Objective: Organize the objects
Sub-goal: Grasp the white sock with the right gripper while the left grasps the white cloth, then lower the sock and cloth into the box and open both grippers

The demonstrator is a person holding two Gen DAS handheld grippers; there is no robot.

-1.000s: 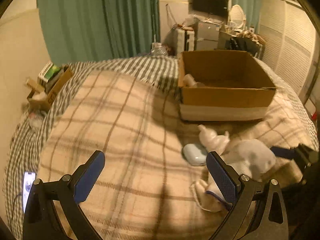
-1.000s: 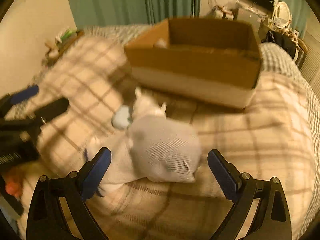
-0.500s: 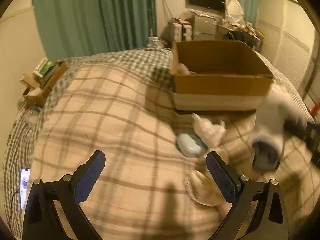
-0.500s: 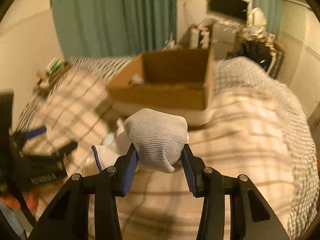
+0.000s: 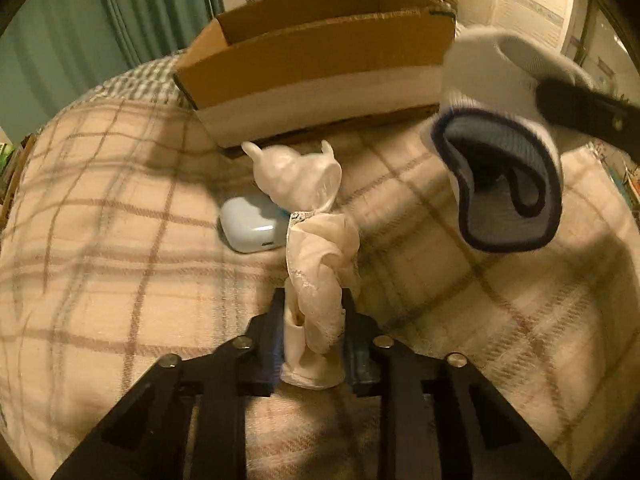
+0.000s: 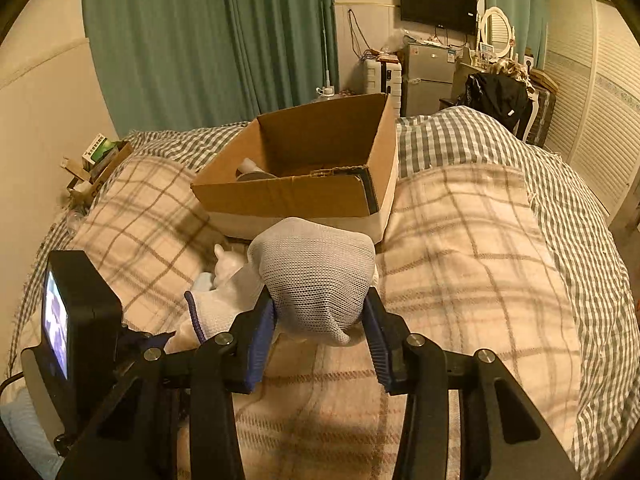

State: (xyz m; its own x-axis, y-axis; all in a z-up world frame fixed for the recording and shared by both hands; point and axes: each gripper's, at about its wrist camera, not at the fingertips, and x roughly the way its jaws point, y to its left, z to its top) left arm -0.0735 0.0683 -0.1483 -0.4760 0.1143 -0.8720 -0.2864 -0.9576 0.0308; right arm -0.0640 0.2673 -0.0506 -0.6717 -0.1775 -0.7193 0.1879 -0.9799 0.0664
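On a bed spread with a plaid blanket (image 5: 120, 248), the left gripper (image 5: 313, 340) has its fingers closed on a crumpled cream cloth (image 5: 316, 280), which stands up twisted between the pads; just beyond it a pale blue case (image 5: 250, 228) lies on the blanket, touching a white figurine (image 5: 296, 180) tipped on its side; behind both sits an open cardboard box (image 5: 320, 68), its near wall facing the camera. To the right, a white sock (image 5: 500, 160) with a dark-edged cuff hangs clear of the blanket — the right gripper (image 6: 320, 320) is clamped on its mesh toe, fingers pressed in on either side. From the right wrist view the box (image 6: 296, 196) lies straight ahead and holds at least one pale item, too hidden to identify; green curtains (image 6: 208, 40) hang behind.
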